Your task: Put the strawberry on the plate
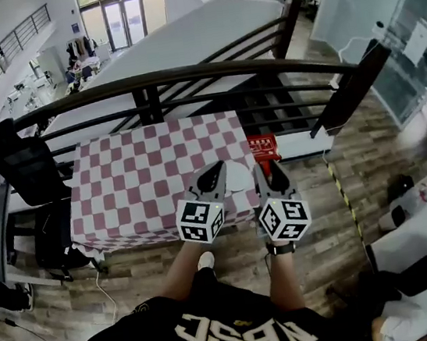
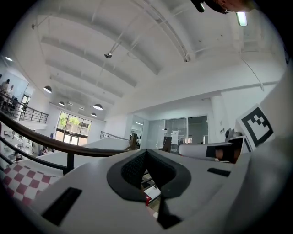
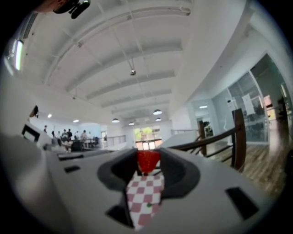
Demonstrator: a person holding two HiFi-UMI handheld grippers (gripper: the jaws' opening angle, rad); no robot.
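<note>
The strawberry (image 3: 149,161), so judged from its red shape, is seen lying beside the checkered cloth (image 1: 135,177) and white plate (image 1: 239,176), framed between the right gripper's (image 1: 271,169) parted, empty jaws, the left gripper (image 1: 216,175) being held likewise spread, ready for picking.

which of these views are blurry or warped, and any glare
Head view: sharp but fisheye, the railing bows into an arc. Left gripper view: near jaws soft, black corners, a ceiling light blown out. Right gripper view: soft throughout, the checked tablecloth between the jaws smeared.
</note>
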